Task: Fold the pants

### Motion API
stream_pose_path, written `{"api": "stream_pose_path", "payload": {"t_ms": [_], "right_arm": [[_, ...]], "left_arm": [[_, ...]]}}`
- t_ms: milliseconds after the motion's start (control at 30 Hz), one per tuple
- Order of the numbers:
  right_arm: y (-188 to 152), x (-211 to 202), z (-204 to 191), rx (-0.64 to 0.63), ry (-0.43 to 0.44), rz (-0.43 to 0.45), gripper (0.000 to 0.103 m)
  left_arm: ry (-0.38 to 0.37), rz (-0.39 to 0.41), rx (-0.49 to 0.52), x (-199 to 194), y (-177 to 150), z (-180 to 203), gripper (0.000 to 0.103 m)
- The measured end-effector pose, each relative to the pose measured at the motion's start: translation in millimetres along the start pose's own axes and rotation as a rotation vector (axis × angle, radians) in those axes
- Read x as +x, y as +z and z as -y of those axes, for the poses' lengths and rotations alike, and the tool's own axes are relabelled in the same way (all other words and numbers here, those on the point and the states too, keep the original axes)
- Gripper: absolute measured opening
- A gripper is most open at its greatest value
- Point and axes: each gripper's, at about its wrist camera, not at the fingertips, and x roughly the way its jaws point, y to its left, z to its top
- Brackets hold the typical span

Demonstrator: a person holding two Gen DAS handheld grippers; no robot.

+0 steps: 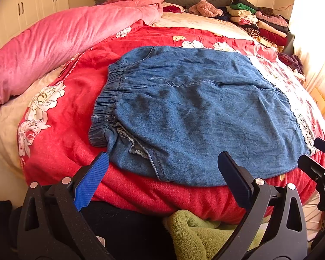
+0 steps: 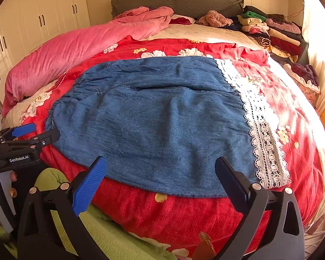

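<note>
The blue denim pants [image 1: 195, 108] lie folded flat on the red floral bedspread [image 1: 60, 130], just ahead of the left tool [image 1: 162, 171] and the right tool [image 2: 160, 173], both spread wide, holding nothing, poised at the near hem.

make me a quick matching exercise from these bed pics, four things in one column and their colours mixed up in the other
Things:
1. pants
2. lace trim
3. rolled blanket
4. headboard

Colours:
A. grey
B. white
C. blue denim
D. pink

Pairs: 1-C, 2-B, 3-D, 4-A
</note>
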Motion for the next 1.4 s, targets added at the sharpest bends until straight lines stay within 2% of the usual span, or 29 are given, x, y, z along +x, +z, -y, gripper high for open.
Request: {"api": "stream_pose_path", "payload": {"t_ms": [967, 1400], "right_arm": [[-0.1, 5.3, 0.3, 0.0, 0.002, -0.011, 0.099], [23.3, 15.4, -6.0, -0.008, 0.042, 0.008, 0.099]], "left_arm": [[0.006, 0.008, -0.001, -0.9, 4.3, -3.9, 0.095], [0.044, 0.007, -0.025, 7.7, 17.5, -18.6, 0.095]]}}
